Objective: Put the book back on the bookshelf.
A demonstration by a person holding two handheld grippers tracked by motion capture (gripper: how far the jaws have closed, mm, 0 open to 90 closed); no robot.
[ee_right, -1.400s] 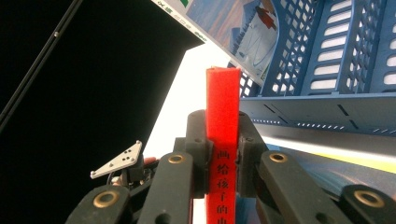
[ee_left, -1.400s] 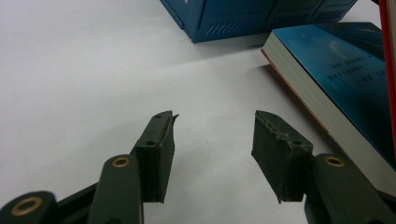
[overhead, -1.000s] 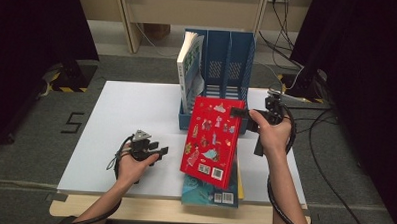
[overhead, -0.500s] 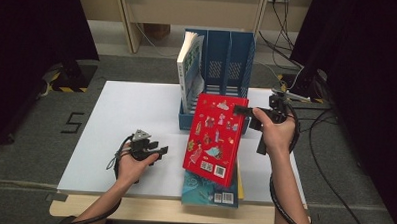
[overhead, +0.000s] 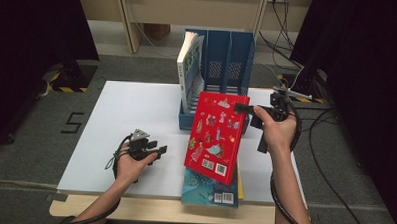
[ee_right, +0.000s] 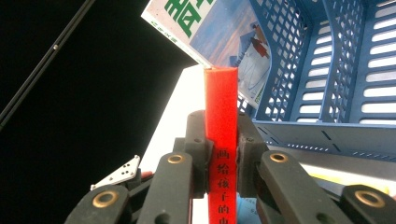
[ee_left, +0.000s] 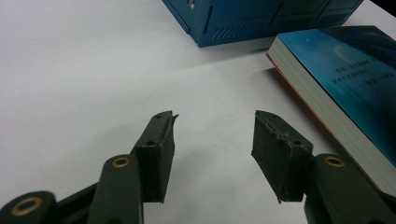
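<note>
**Ana:** Right gripper [overhead: 242,109] first, from the high view: its jaws pinch the top right corner of the red book [overhead: 216,135], which hangs tilted above the white bench [overhead: 126,114], its lower edge over a teal book [overhead: 210,190] lying flat near the front edge. The glossy cover carries small cartoon figures and two barcodes.

**Ben:** And the left gripper [overhead: 161,150]?

**Ana:** Low over the bench, well apart from the red book, jaws spread with nothing between them. Behind stands a blue file rack [overhead: 228,68], with a white paperback [overhead: 188,74] leaning upright in its leftmost slot.

**Ben:** What does the left gripper view add?

**Ana:** Texture. The left gripper [ee_left: 215,133] has matte black pads with worn, chipped tips, wide apart over bare bench. The teal book [ee_left: 345,84] shows its pale, finely lined page block and a thin orange edge beneath it, and the rack [ee_left: 261,18] shows a solid base with small vent slits.

**Ben:** And the right gripper view?

**Ana:** The right gripper [ee_right: 221,140] clamps the red book [ee_right: 221,102] edge-on, pads pressed on both covers, black characters running down the spine. The rack [ee_right: 327,70] here is a slotted plastic grid, and the paperback [ee_right: 219,42] shows green lettering.
</note>
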